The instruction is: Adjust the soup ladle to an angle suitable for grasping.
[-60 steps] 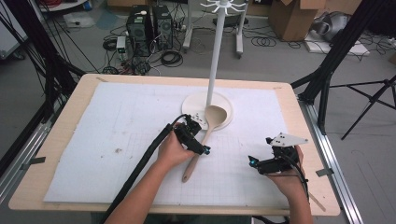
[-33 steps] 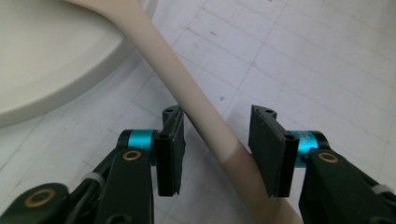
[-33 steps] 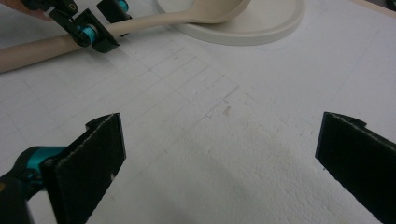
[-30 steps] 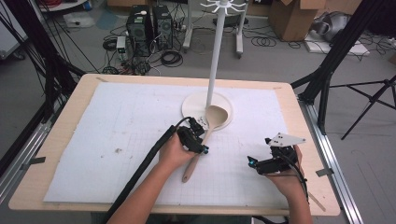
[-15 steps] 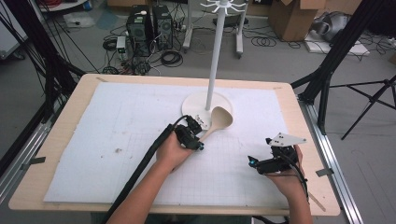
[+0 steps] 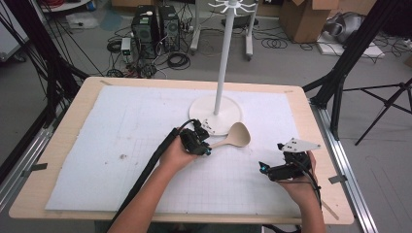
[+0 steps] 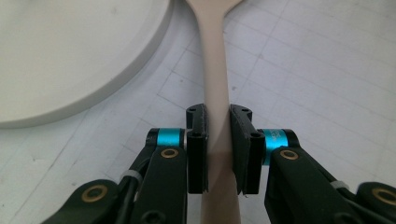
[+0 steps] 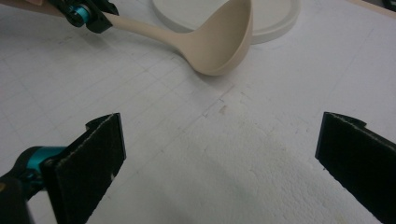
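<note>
Ladle [image 6: 233, 136] handle sits clamped in our left hand-held gripper [image 7: 217, 140]. Our right hand-held gripper [image 8: 219, 163] hovers nearby, jaws wide apart.

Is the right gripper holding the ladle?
No, the right gripper is open over bare mat, while the left gripper clamps the ladle handle.

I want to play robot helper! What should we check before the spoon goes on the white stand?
1. Left gripper fingers closed on the spoon handle: ok.
2. Handle centred between the fingers: ok.
3. Spoon bowl off the stand's base: ok in the right gripper view.
4. Right gripper open and holding nothing: ok.
5. Hooks at the stand's top free: cannot tell.
6. Hanging hole in the handle's end: cannot tell.
</note>
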